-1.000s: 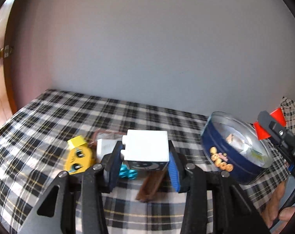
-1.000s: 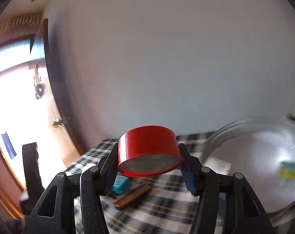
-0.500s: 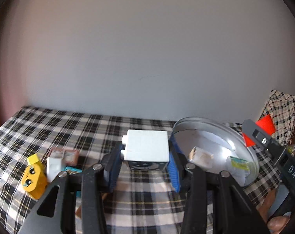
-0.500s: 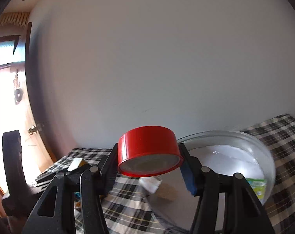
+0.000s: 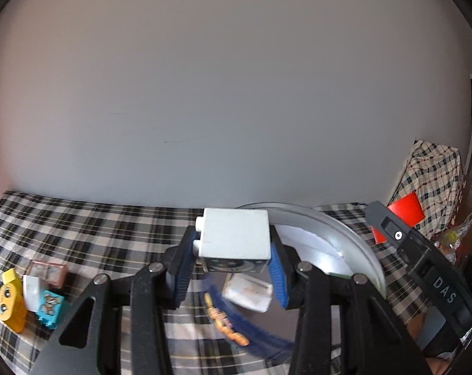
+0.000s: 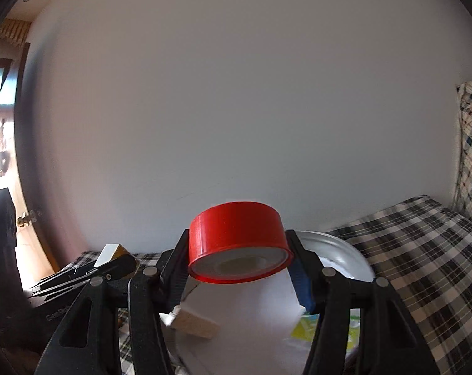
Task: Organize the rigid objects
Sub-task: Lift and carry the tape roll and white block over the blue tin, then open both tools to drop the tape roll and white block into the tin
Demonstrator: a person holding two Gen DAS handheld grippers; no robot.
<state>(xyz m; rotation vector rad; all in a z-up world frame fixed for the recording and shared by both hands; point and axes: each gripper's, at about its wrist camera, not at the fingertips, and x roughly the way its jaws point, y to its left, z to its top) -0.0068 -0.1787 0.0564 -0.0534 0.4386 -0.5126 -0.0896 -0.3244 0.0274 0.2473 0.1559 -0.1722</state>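
Observation:
My left gripper is shut on a white toy block with two studs, held above the near rim of a round blue tin. My right gripper is shut on a red tape roll, held over the same tin. The tin has a silver inside with a white paper lining, a small white block and a green-yellow packet. The right gripper also shows at the right of the left wrist view, with the red roll.
On the checked cloth at the left lie a yellow face block, a white piece, a teal block and a pink-brown tile. A grey wall stands behind. A checked cushion is at the far right.
Both grippers have swung right and over the tin, each still holding its object. The loose blocks have slid to the left edge of the left wrist view.

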